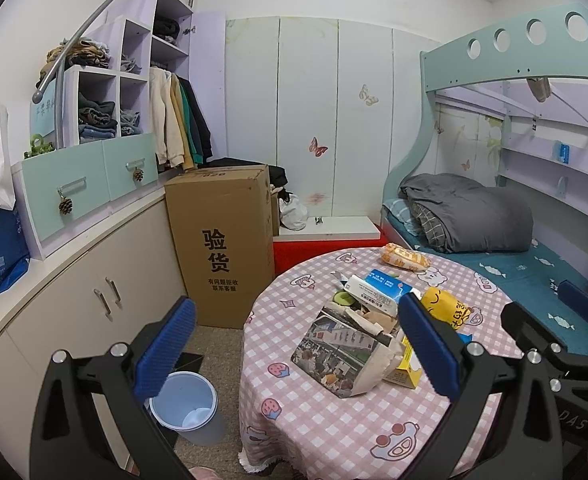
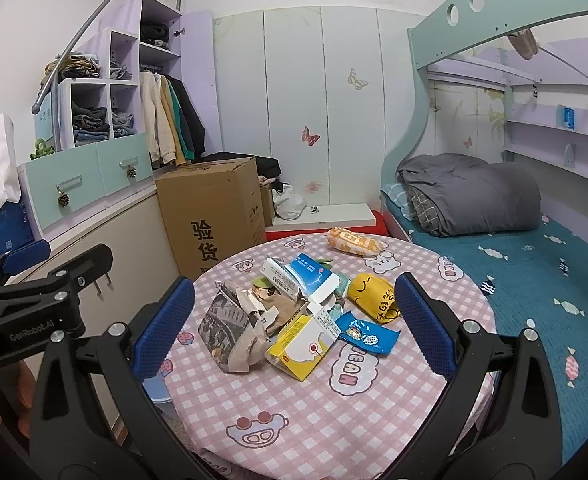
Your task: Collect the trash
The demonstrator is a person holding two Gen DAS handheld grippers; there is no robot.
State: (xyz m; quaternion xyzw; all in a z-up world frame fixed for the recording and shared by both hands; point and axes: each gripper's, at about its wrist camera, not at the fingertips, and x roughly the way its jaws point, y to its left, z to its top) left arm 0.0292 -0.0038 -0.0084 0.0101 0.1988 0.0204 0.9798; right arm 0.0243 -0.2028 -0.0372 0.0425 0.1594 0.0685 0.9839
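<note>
Both of my grippers hang over the near edge of the round table [image 2: 301, 420], jaws spread wide and holding nothing: the left gripper [image 1: 294, 348] and the right gripper [image 2: 294, 328]. The trash sits in a heap at the middle of the right wrist view: a crumpled paper bag [image 2: 234, 328], a yellow box [image 2: 297, 348], a blue wrapper [image 2: 367, 334], a yellow packet [image 2: 373, 296], a blue and white carton [image 2: 305, 280], with an orange packet [image 2: 353, 240] apart at the far edge. The bin [image 1: 184, 404] stands on the floor, lower left of the left wrist view. I judge nothing is collected yet; next I should lower one gripper onto a near piece, probably the yellow box, and close on it.
</note>
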